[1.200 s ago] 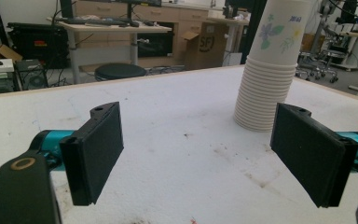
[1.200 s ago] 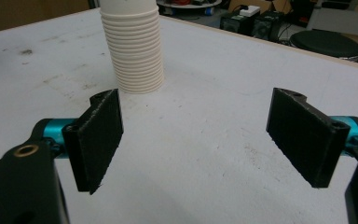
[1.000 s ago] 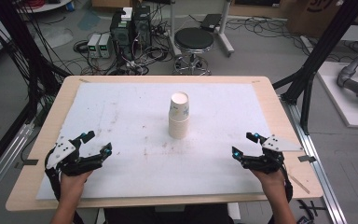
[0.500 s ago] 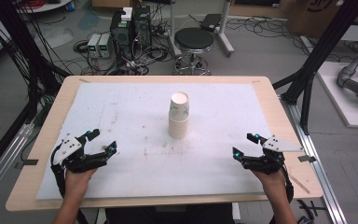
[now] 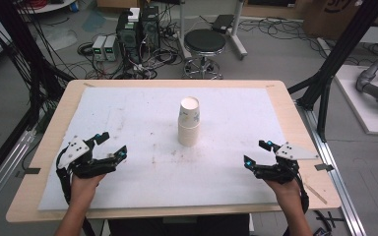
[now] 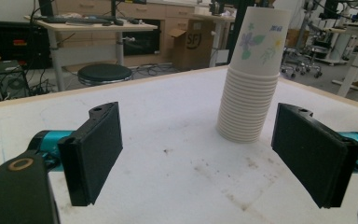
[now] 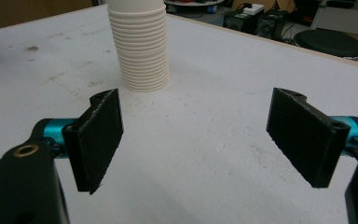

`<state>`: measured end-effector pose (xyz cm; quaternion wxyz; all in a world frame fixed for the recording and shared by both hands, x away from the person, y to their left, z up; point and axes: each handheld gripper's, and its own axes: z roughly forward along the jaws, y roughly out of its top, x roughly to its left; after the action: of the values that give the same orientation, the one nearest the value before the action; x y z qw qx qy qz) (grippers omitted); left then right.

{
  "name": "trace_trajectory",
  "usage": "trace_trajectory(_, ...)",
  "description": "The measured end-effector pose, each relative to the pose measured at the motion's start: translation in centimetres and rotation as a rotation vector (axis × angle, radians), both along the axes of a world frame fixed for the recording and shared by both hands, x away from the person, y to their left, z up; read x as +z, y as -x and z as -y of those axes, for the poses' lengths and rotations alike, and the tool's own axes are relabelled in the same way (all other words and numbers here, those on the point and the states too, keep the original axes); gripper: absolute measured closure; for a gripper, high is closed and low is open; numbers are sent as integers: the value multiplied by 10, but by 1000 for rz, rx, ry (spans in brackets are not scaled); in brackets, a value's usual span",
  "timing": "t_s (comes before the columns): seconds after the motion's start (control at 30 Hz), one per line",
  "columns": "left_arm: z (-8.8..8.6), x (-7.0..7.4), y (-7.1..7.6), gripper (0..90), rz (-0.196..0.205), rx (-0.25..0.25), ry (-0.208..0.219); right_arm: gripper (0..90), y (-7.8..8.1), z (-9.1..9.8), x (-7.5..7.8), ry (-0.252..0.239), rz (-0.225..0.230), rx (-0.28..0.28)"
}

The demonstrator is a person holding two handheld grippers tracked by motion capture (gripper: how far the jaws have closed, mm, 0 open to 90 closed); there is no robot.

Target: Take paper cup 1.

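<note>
Ribbed paper cup stack (image 5: 189,123) upright (floral print); left gripper (image 5: 112,145), right gripper (image 5: 257,152) both agape, empty.

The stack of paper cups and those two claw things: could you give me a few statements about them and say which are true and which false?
1. The stack of paper cups stands upright on the white mat. True.
2. The left gripper is clamped on the stack. False: its jaws stand open with nothing between them, well short of the cups.
3. The right gripper is open and holds nothing. True.
4. The stack lies tipped on its side. False: it stands on its base, mouth up.
5. The top cup bears a flower print. True.
</note>
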<state>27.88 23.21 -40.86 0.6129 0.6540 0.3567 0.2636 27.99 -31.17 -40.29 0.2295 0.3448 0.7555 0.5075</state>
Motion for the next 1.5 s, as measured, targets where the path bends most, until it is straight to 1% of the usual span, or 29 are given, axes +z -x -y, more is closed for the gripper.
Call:
trace_trajectory(0.17,7,7,-4,163,5,-18,-5,191,0,-2,0,4,-3,11)
trace_trajectory(0.2,11,11,-7,162,6,-29,-12,191,-1,-3,0,9,2,14)
trace_trajectory(0.23,13,14,-9,163,8,-36,-13,191,0,-3,0,6,-6,12)
trace_trajectory(0.3,17,19,-13,163,9,-51,-10,191,0,-4,1,8,-4,14)
trace_trajectory(0.37,22,26,-17,163,9,-66,-17,191,0,-4,1,4,-5,14)
trace_trajectory(0.43,29,32,-22,163,13,-82,-19,191,0,-4,2,4,-3,18)
trace_trajectory(0.5,36,38,-27,163,14,-104,-31,191,-1,-4,2,2,-2,21)
trace_trajectory(0.53,36,38,-27,163,14,-104,-31,191,-1,-4,2,2,-2,21)
trace_trajectory(0.57,46,46,-33,163,17,-129,-47,191,-1,-5,2,0,-5,25)
trace_trajectory(0.6,50,49,-36,163,17,-139,-45,191,-1,-5,2,0,-8,25)
trace_trajectory(0.67,59,54,-43,163,13,-158,-55,191,-2,-5,1,0,-10,28)
trace_trajectory(0.7,64,56,-46,163,10,-167,-58,191,-2,-5,1,1,-6,30)
trace_trajectory(0.73,64,56,-46,163,10,-167,-58,191,-2,-5,1,1,-6,30)
trace_trajectory(0.8,78,62,-56,163,11,-188,-75,191,-2,-4,1,-1,-8,29)
trace_trajectory(0.9,89,65,-65,164,2,-205,-73,191,-2,-3,1,-4,-8,27)
trace_trajectory(0.97,97,67,-71,164,-11,-220,-68,191,-2,-3,1,-7,-9,28)
trace_trajectory(1.07,109,71,-80,164,-20,-236,-85,191,-2,-2,1,-8,-13,30)
trace_trajectory(1.13,116,73,-86,164,-27,-242,-87,191,-2,-2,1,-11,-10,31)
trace_trajectory(1.17,116,73,-86,164,-27,-242,-87,191,-1,-2,1,-12,-14,30)
trace_trajectory(1.2,122,75,-91,164,-29,-242,-94,191,-1,-2,1,-14,-14,29)
trace_trajectory(1.3,130,76,-97,164,-37,-245,-105,191,-2,-1,1,-16,-10,32)
trace_trajectory(1.37,134,77,-101,164,-42,-250,-106,191,-2,-1,1,-17,-11,31)
trace_trajectory(1.5,142,79,-109,164,-52,-258,-120,191,-2,0,1,-18,-10,31)
